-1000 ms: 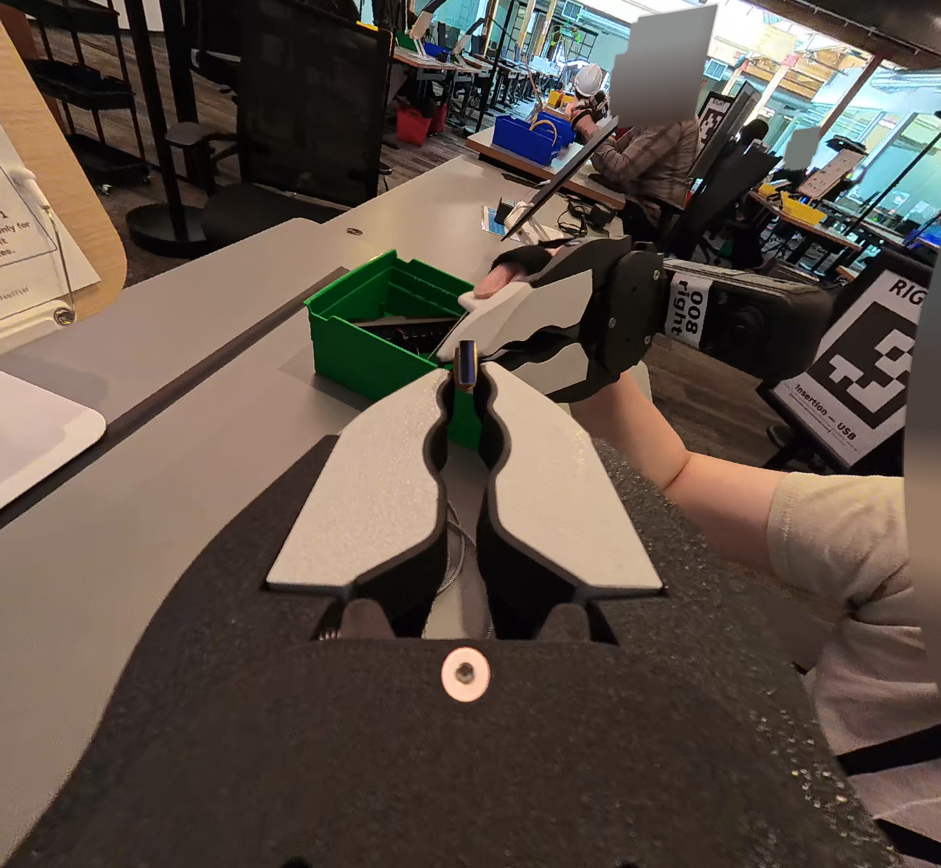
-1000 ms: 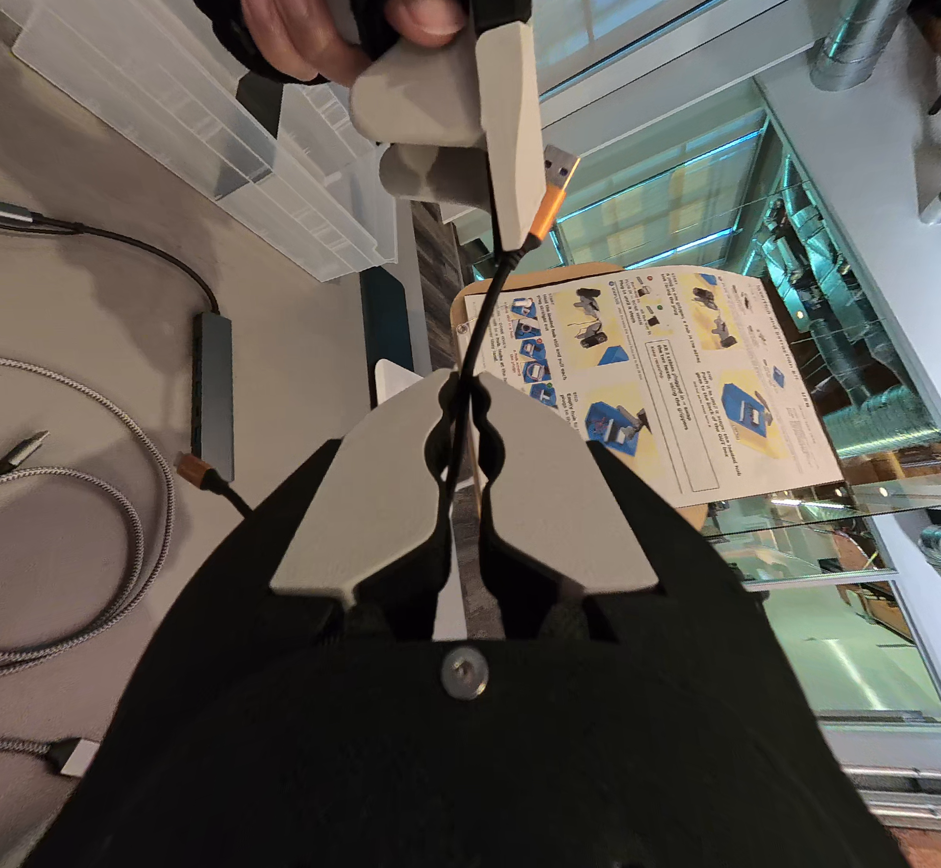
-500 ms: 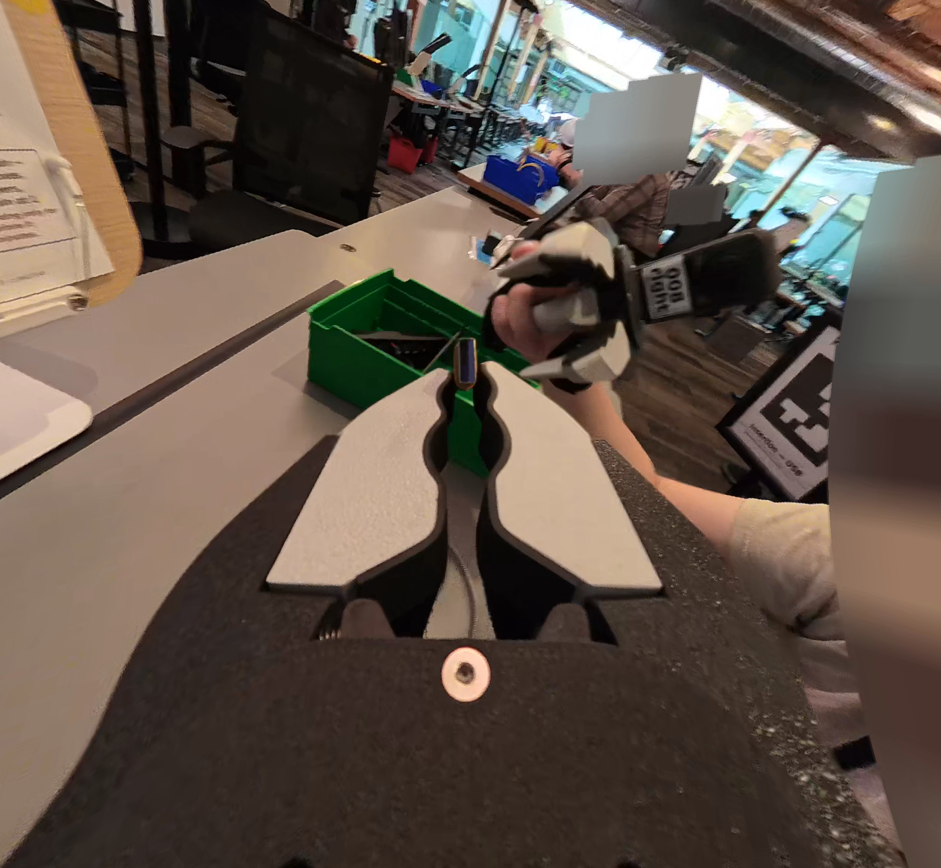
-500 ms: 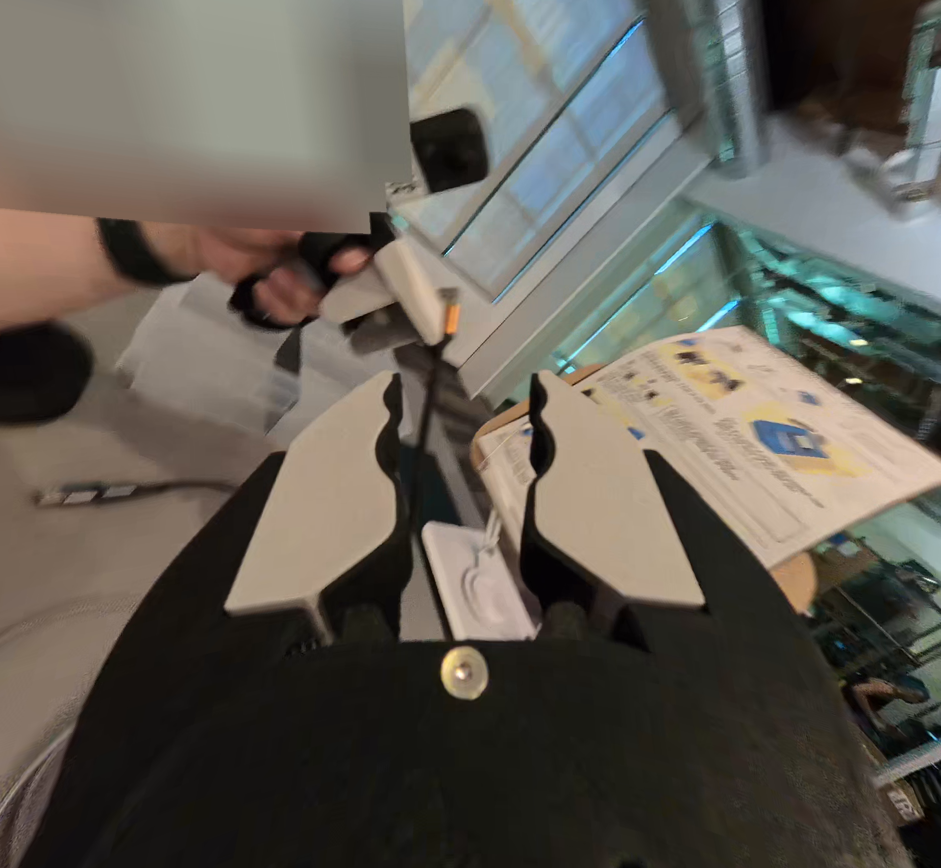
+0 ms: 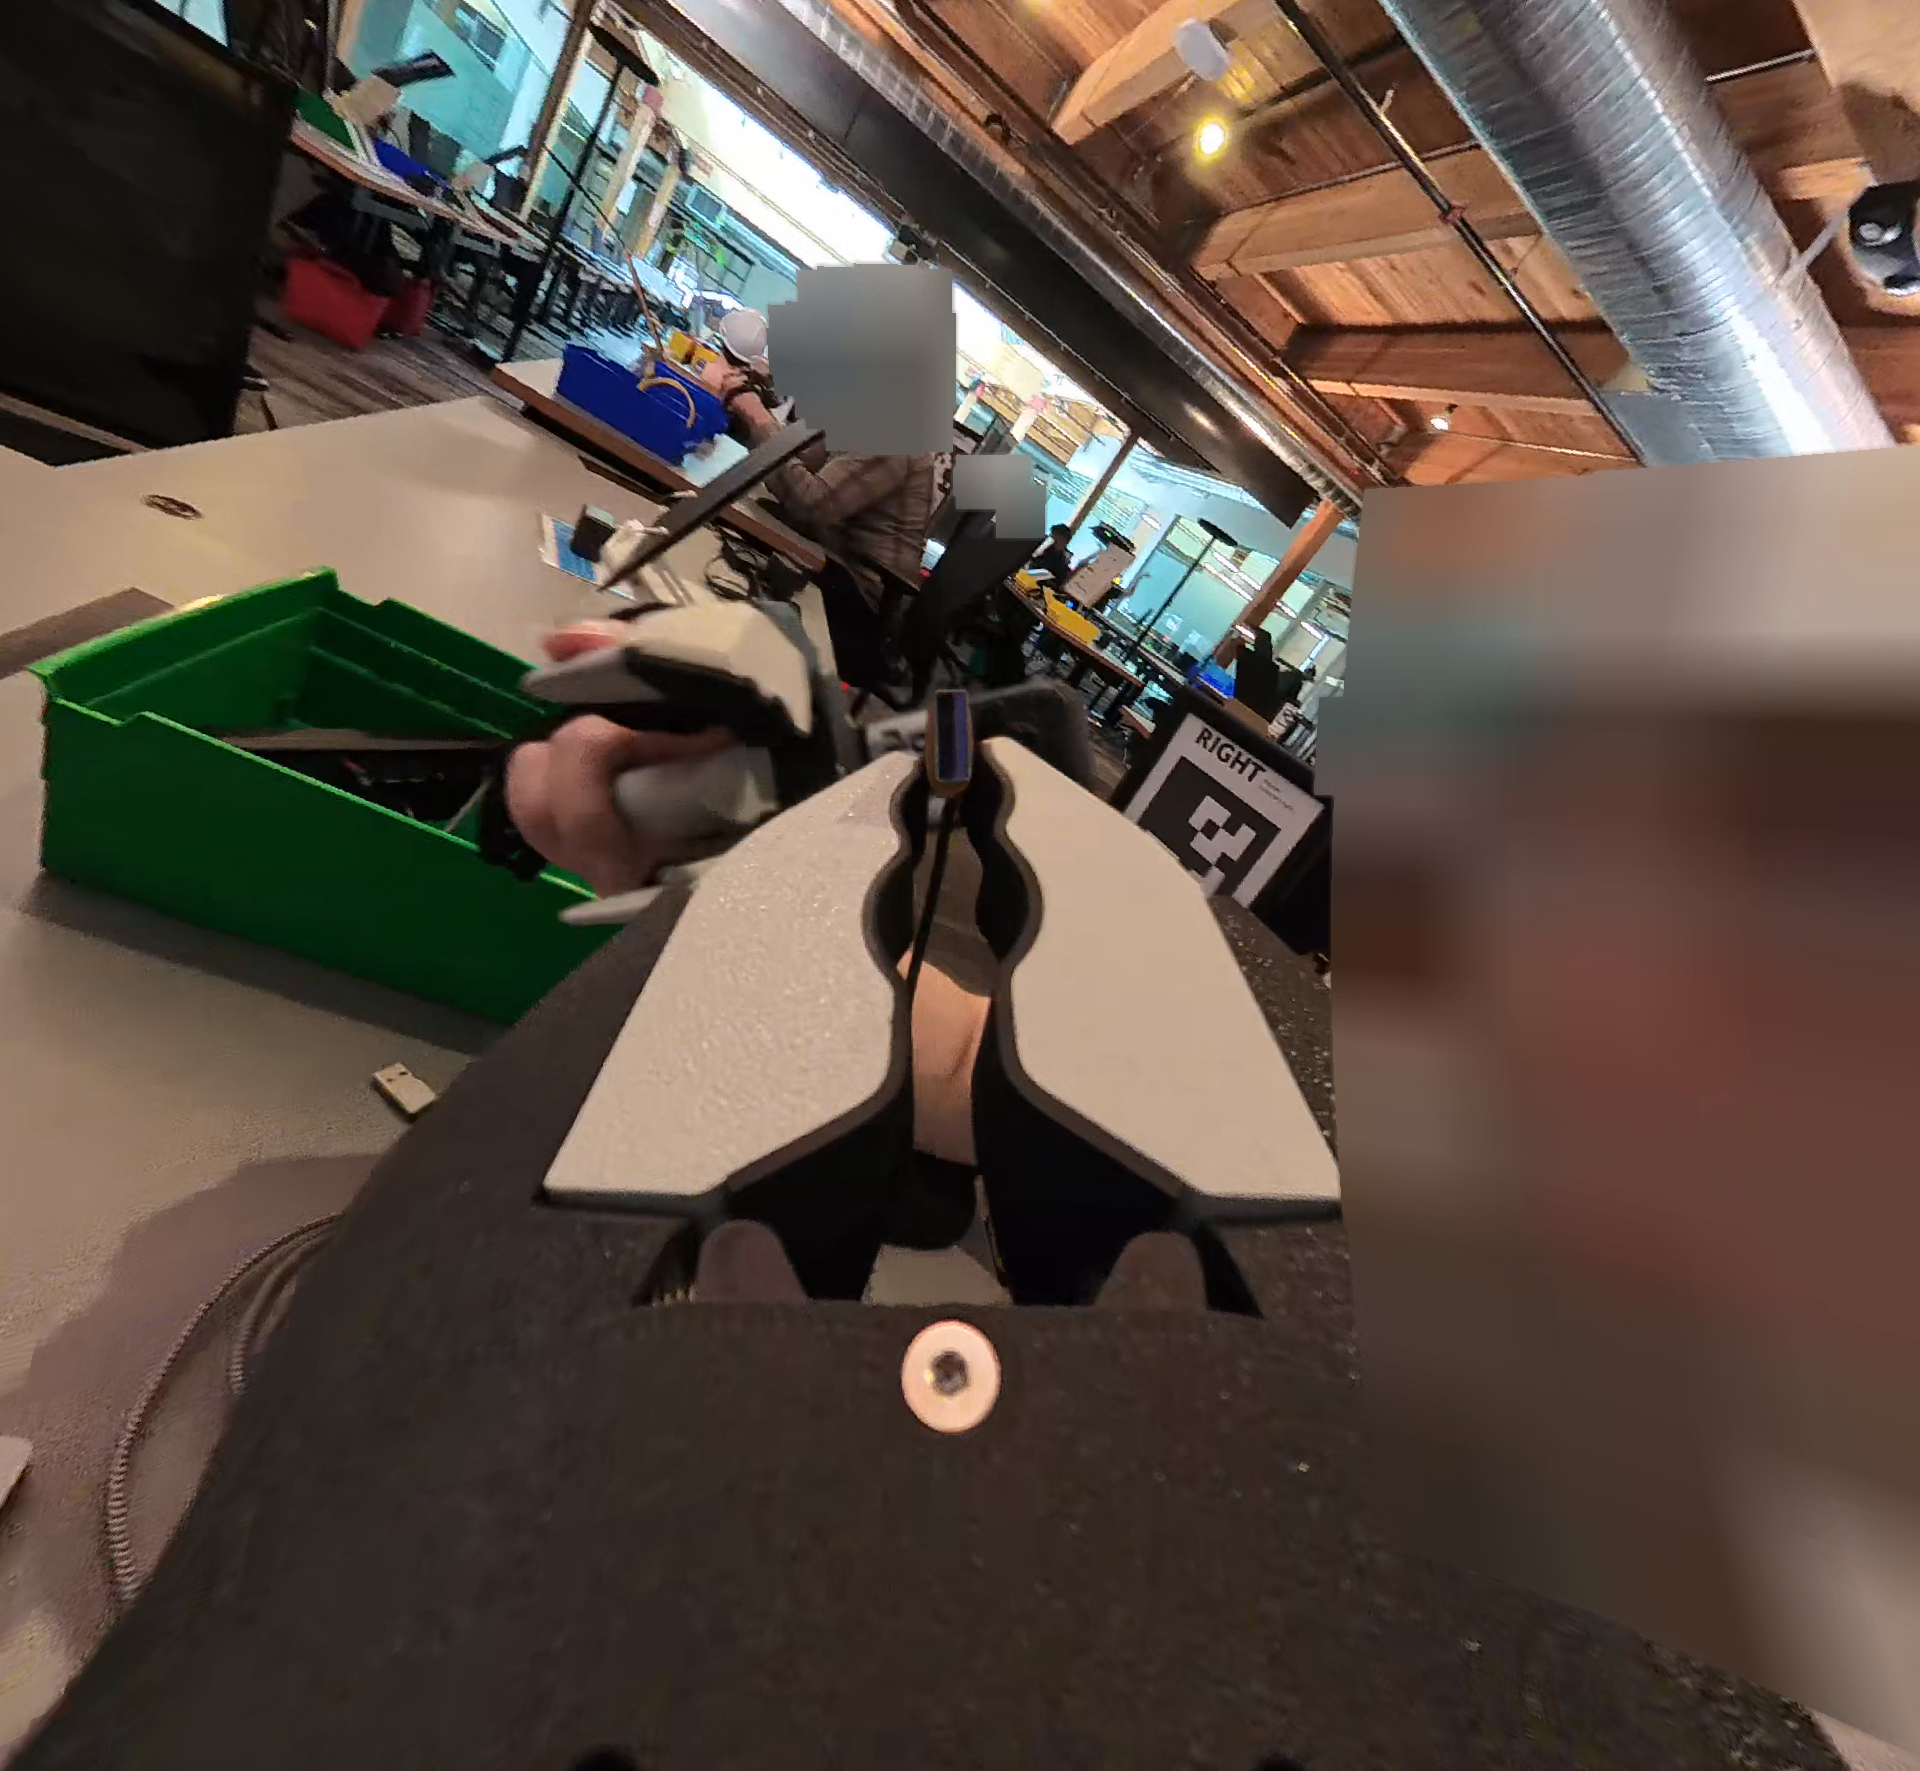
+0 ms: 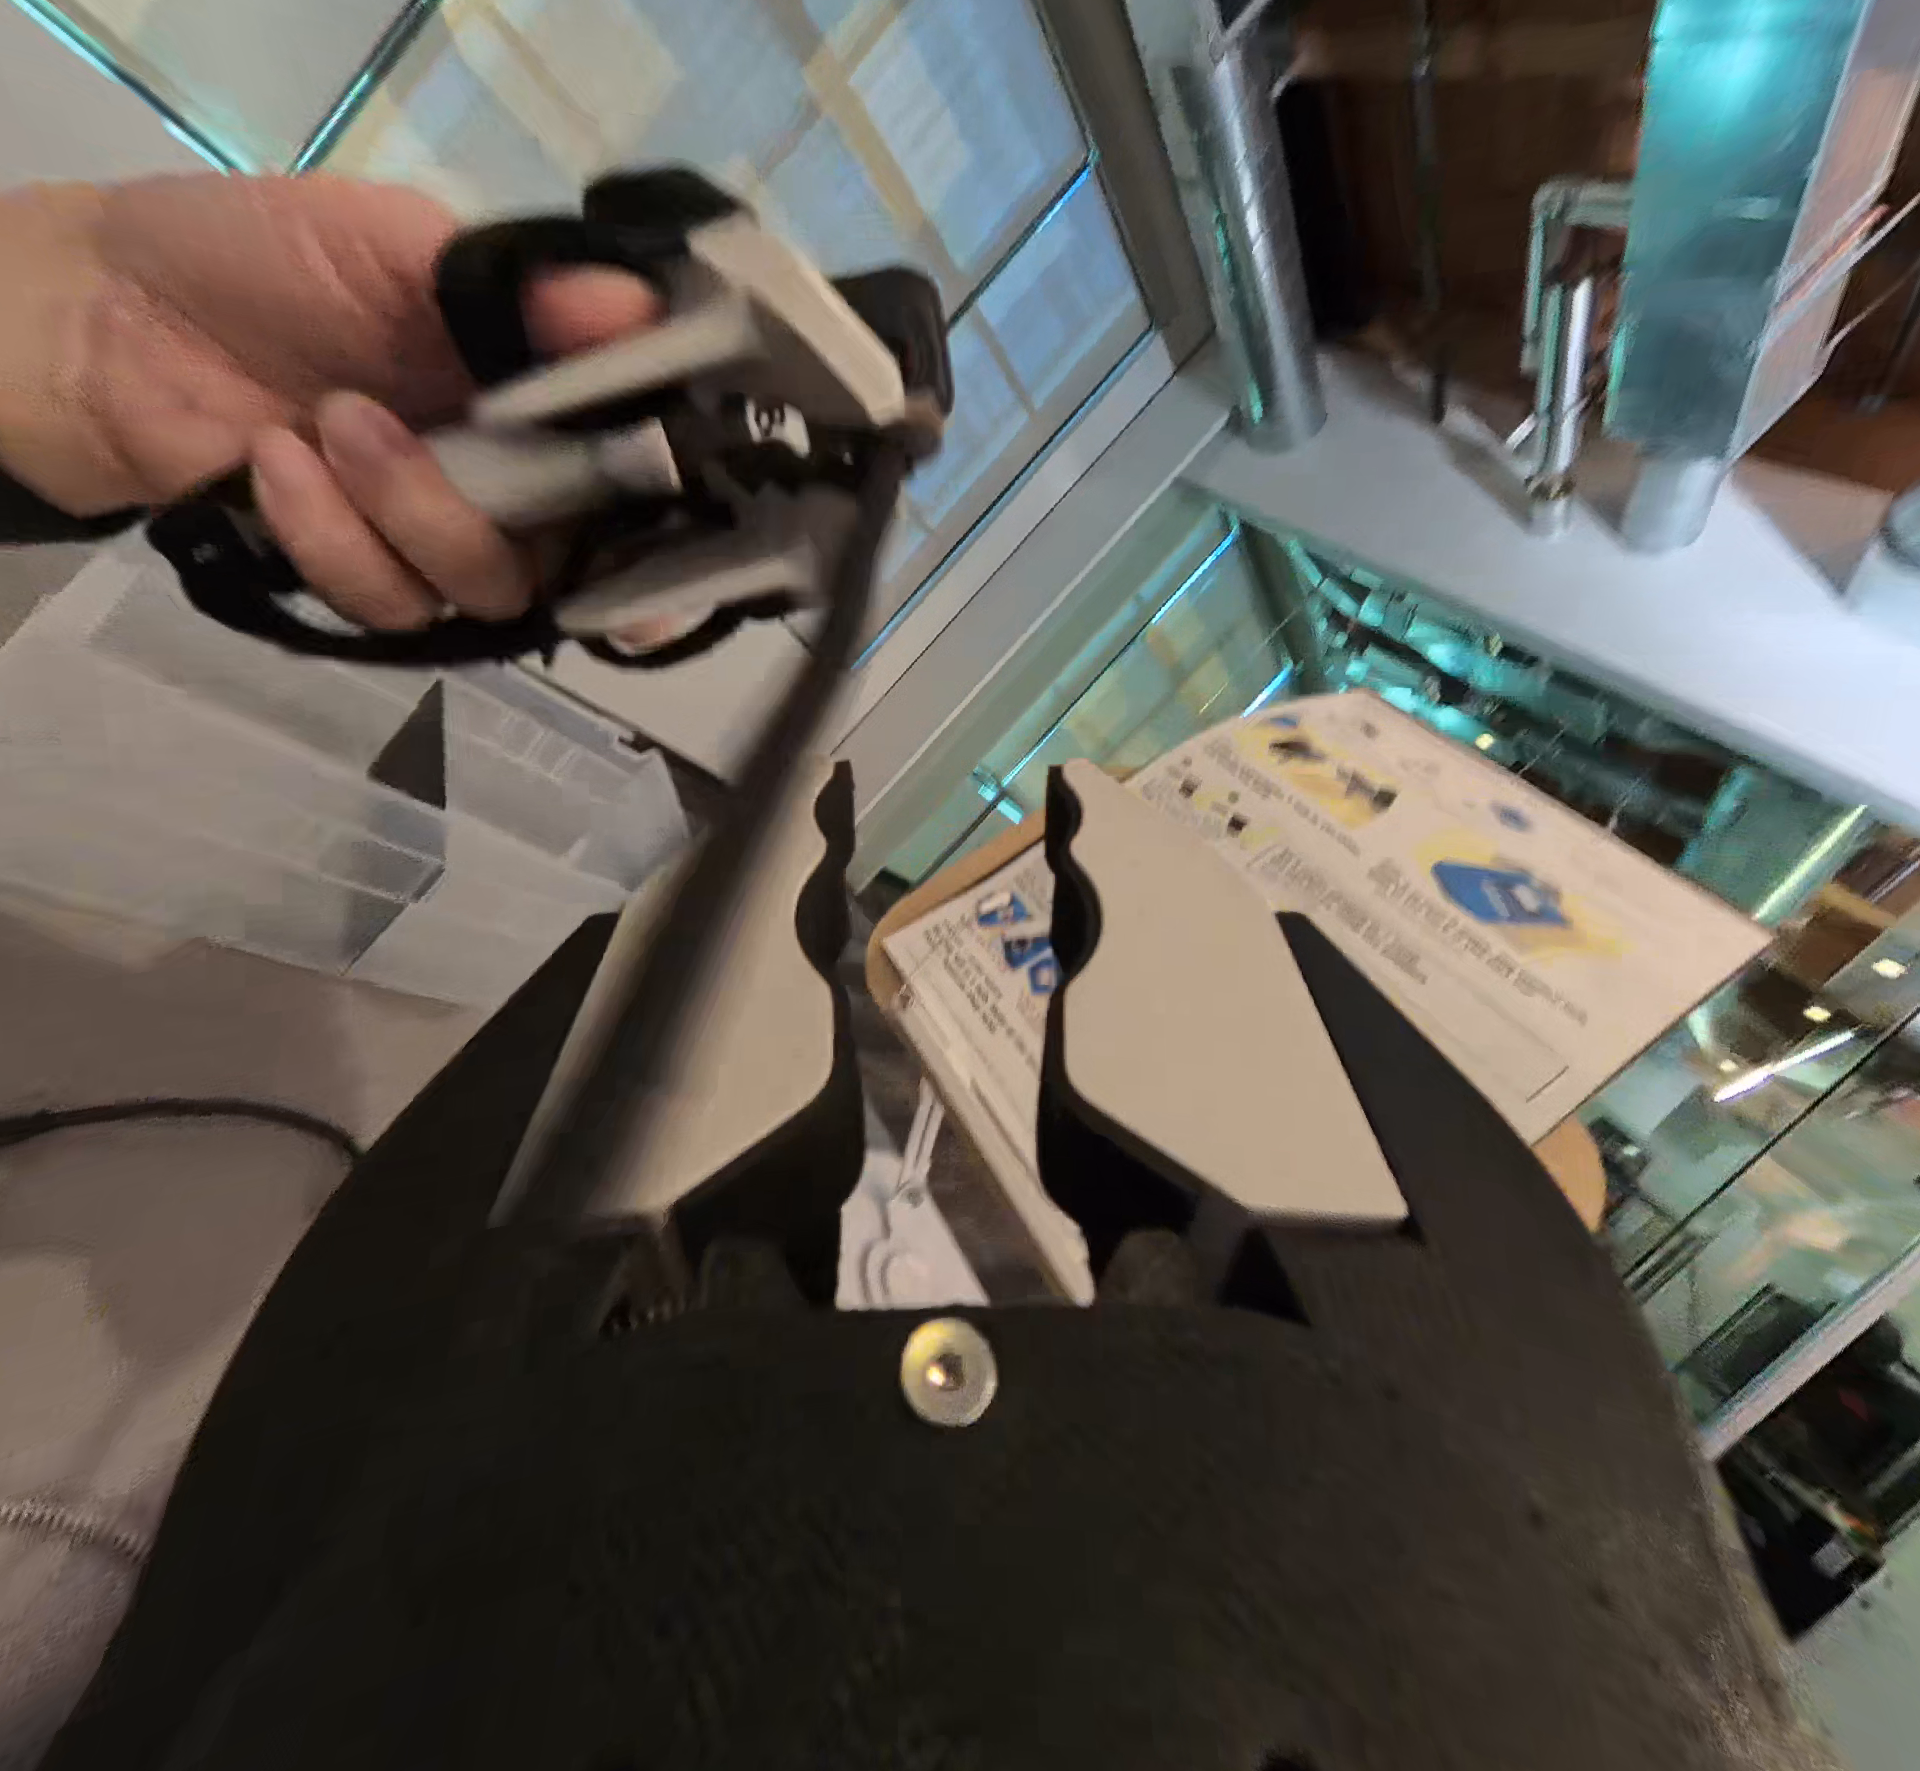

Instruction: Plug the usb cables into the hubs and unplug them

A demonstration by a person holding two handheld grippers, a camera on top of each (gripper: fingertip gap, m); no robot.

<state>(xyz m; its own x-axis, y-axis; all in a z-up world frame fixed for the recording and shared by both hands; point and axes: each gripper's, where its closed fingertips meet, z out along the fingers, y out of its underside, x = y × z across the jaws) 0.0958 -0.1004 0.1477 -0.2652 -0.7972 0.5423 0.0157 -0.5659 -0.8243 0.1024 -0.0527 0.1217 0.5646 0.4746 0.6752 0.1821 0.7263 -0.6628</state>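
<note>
Your left gripper (image 5: 951, 765) is clenched on the USB plug (image 5: 951, 734), at 12 o'clock from its fingers. Your right gripper (image 6: 948, 802) is released. The cable (image 6: 774, 776) looks light and floppy; hold the rigid plug.

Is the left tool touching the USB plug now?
Touching. The left wrist view shows the left tool shut on the USB plug, whose blue tip sticks out between the fingertips.

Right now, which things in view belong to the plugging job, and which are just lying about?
In the job:
- left gripper, shut on the USB plug
- its black cable, running across the right gripper, which is open

Lying about:
- green bin
- loose USB connector
- instruction sheet
- clear plastic organiser
</note>
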